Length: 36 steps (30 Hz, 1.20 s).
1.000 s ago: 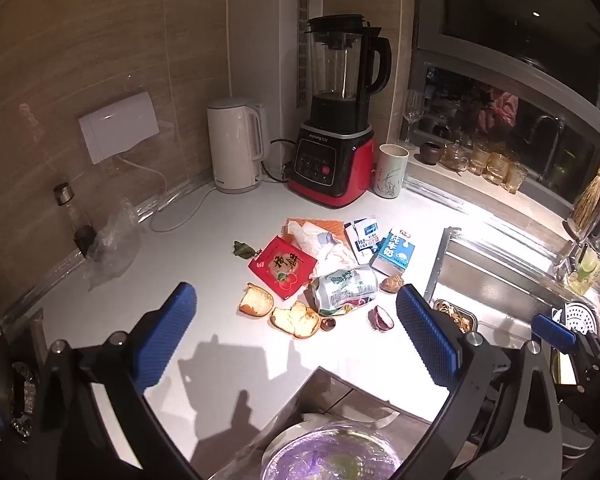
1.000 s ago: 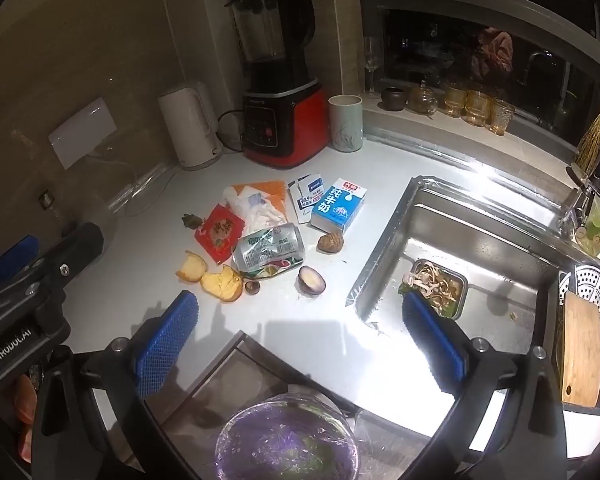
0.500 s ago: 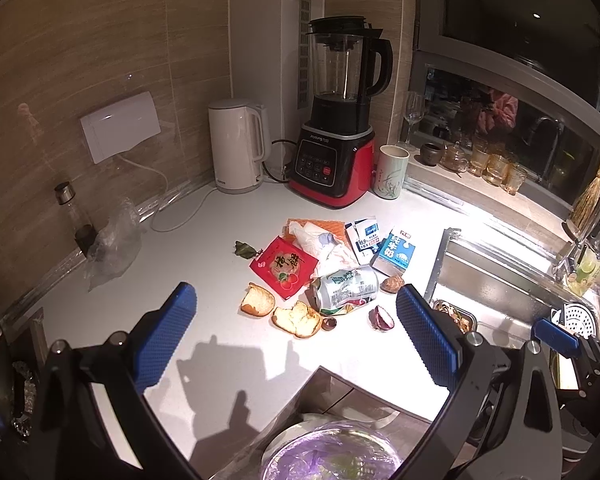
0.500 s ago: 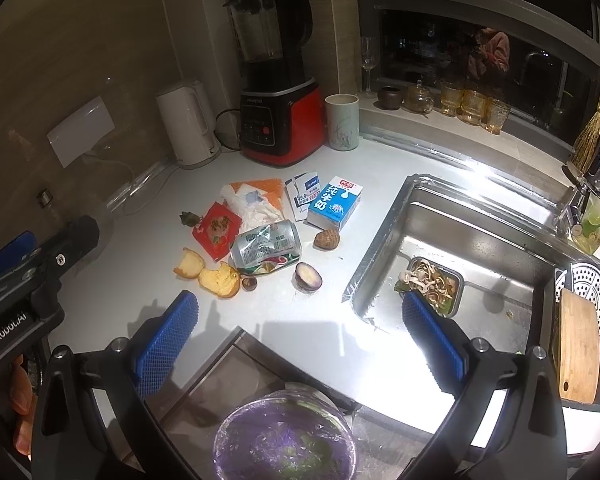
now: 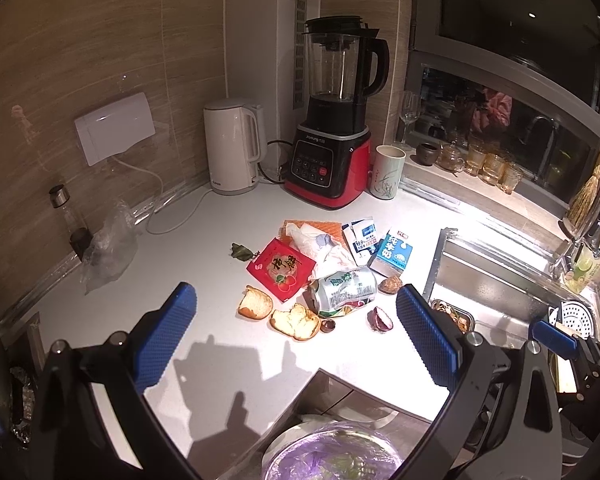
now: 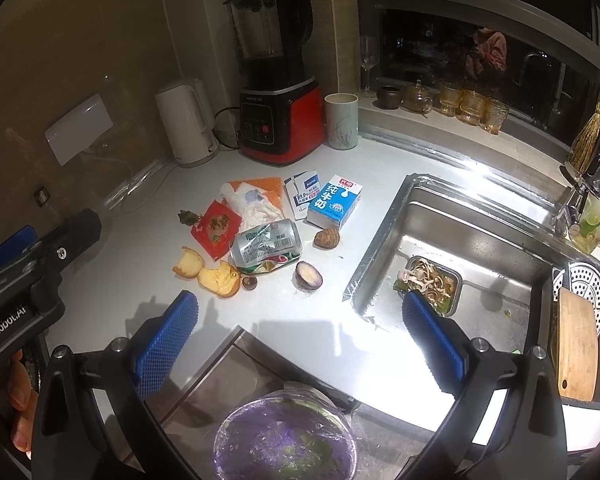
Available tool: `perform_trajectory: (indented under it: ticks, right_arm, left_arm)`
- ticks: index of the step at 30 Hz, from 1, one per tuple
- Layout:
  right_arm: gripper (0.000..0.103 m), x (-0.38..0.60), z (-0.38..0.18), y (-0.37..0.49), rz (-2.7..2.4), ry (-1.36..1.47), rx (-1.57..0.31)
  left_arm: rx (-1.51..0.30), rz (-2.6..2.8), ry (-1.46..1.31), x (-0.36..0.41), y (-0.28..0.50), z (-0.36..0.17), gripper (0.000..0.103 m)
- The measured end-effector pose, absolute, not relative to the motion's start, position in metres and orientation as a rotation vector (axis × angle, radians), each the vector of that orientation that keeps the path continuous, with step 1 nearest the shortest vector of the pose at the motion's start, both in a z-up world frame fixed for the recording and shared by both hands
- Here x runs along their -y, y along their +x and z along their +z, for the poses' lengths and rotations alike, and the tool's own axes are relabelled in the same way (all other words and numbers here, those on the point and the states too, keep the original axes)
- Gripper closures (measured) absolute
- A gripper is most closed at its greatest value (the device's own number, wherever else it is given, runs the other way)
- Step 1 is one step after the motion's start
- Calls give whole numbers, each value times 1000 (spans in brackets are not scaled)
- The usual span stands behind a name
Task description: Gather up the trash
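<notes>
A pile of trash lies on the white counter: a crushed can (image 5: 346,289) (image 6: 266,242), a red packet (image 5: 281,268) (image 6: 216,229), a blue milk carton (image 5: 392,253) (image 6: 334,201), two bread pieces (image 5: 294,322) (image 6: 218,278), crumpled tissue (image 5: 320,245), a halved onion (image 6: 309,274) and a small root (image 6: 327,237). My left gripper (image 5: 296,340) is open and empty, held above the counter's near edge. My right gripper (image 6: 300,334) is open and empty, to the right of it. A bin lined with a purple bag (image 5: 332,456) (image 6: 286,436) stands below the counter.
A red blender (image 5: 332,152), a white kettle (image 5: 234,146) and a cup (image 5: 387,172) stand at the back wall. A steel sink (image 6: 460,240) with a tray of scraps (image 6: 428,284) lies to the right, beside a cutting board (image 6: 576,344). A plastic bag (image 5: 108,248) lies left.
Both grippers have drifted slightly; the trash pile has shifted a little in each view. Both stay open and empty.
</notes>
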State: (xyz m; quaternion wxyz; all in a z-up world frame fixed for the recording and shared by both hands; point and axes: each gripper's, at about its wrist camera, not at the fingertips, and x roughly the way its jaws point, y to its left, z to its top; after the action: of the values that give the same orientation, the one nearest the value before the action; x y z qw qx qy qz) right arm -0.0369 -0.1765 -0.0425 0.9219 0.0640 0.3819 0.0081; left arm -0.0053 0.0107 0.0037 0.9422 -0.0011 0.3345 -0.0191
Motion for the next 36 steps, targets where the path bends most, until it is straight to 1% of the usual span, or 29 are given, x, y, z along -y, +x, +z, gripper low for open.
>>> perform_trajectory:
  ticks: [36]
  right_arm:
    - [2,171,-37,-24,29,103,-804]
  left_arm:
    - [-685,-46,9,-12,2,8,7]
